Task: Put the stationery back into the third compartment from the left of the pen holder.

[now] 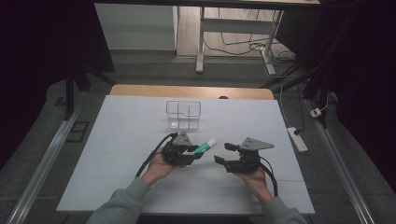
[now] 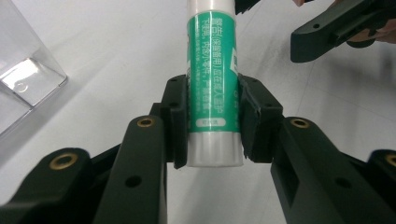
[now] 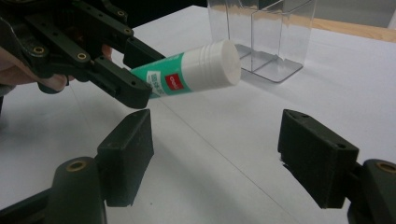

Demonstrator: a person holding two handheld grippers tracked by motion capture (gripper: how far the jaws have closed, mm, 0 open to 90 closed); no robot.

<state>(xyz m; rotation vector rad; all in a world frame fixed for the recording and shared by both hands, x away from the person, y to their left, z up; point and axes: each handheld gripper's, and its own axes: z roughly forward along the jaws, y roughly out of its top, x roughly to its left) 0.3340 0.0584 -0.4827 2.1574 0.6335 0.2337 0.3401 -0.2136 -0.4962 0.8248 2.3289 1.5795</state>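
A green and white glue stick [image 1: 205, 146] [image 2: 212, 84] [image 3: 194, 73] is clamped by its lower end in my left gripper [image 1: 198, 151] [image 2: 212, 123], above the white table. Its white cap points toward my right gripper. My right gripper [image 1: 223, 153] [image 3: 217, 156] stands open a short way to the right of the stick, with nothing between its jaws. In the right gripper view the left gripper [image 3: 133, 72] holds the stick tilted up and to the right. In the left gripper view one jaw of the right gripper [image 2: 327, 32] shows at the top right.
A clear plastic box with two compartments [image 1: 183, 114] [image 3: 261, 35] [image 2: 25, 79] stands behind the grippers near the table's middle. The white table top [image 1: 116, 154] has a wooden far edge [image 1: 187, 91]. Desks and cables lie on the floor beyond.
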